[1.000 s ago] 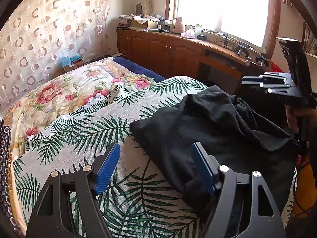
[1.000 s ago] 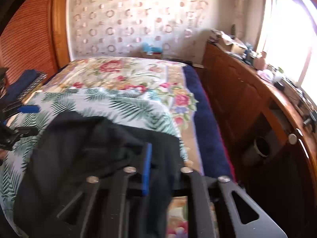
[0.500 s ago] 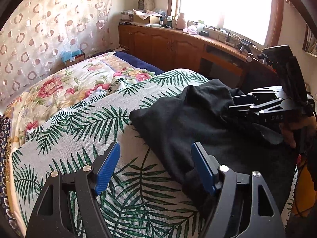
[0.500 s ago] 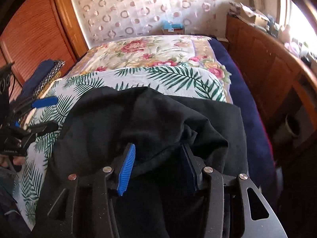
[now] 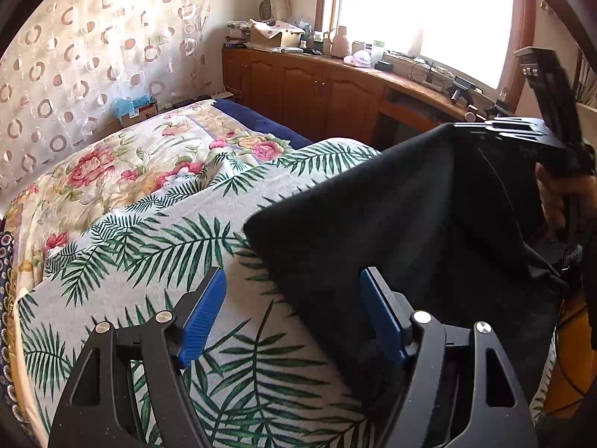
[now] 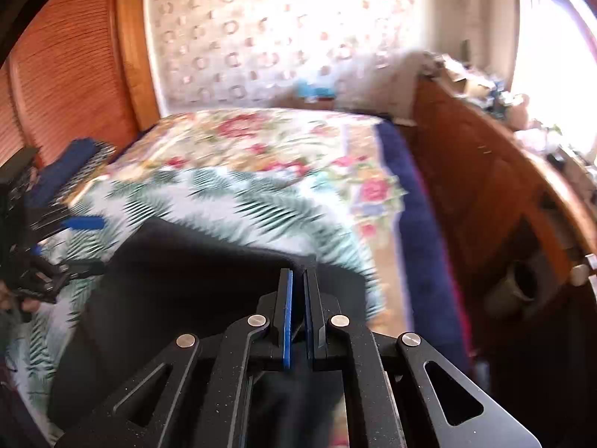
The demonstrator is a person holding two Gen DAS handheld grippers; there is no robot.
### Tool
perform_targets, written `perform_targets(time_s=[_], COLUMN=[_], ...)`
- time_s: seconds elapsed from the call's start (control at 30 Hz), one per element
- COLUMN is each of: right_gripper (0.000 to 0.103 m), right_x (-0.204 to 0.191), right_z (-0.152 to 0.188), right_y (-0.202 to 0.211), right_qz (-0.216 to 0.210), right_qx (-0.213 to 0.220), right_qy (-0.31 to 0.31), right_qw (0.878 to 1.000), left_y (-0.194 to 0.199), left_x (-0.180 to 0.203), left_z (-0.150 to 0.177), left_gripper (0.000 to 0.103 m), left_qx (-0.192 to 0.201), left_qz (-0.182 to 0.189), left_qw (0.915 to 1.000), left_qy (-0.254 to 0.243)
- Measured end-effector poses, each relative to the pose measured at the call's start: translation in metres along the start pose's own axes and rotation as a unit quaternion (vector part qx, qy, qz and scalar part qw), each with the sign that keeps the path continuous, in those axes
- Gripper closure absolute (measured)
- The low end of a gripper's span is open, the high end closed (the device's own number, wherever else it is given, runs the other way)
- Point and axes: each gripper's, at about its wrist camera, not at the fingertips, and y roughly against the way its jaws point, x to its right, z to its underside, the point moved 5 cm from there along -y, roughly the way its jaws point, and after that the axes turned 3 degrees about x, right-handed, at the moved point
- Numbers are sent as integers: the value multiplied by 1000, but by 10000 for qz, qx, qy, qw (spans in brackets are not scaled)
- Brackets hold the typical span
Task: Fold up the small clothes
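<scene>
Two grippers work one black garment (image 5: 373, 224), which lies on the palm-leaf blanket (image 5: 168, 246) of the bed, toward the side nearest the wooden cabinets (image 5: 317, 86). The right gripper (image 6: 297, 280) has its jaws pressed together on a fold of the black cloth, pinched between the blue pads, and in the left wrist view that edge is lifted off the blanket into a tent. The left gripper (image 5: 293, 313) has its jaws wide apart, empty, low over the blanket, with the garment's near corner just beside its right pad (image 5: 380, 317).

The step in hand looks like raising one edge to lay the piece out or fold it over. Next, I judge, the left gripper should pinch the near corner so the cloth can be drawn taut between both hands before folding.
</scene>
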Motion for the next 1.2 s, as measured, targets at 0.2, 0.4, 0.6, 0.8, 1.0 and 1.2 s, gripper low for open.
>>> perform_targets(time_s=[0.2, 0.4, 0.6, 0.8, 1.0, 1.2], right_gripper=[78, 42, 41, 41, 41, 76], right_x=[15, 12, 31, 42, 37, 25], right_z=[5, 17, 35, 37, 41, 41], right_y=[-27, -47, -74, -73, -73, -64], right_qz=[572, 215, -275, -597, -808, -676], right_qx=[-373, -431, -687, -585, -559, -364], right_qy=[176, -72, -607, -857, -882, -566], right_qw=[9975, 9988, 9954, 9928, 9913, 9954], left_y=[-11, -35, -58, -67, -68, -65], left_x=[-7, -18, -29, -31, -23, -10], left_z=[-6, -16, -17, -14, -14, -19], left_gripper=[28, 28, 46, 52, 57, 95], left_qx=[-50, -147, -342, -377, -363, -311], left_qz=[-139, -250, 42, 34, 147, 290], left_qw=[9998, 9992, 9966, 9956, 9965, 9976], left_qy=[116, 267, 746, 853, 737, 540])
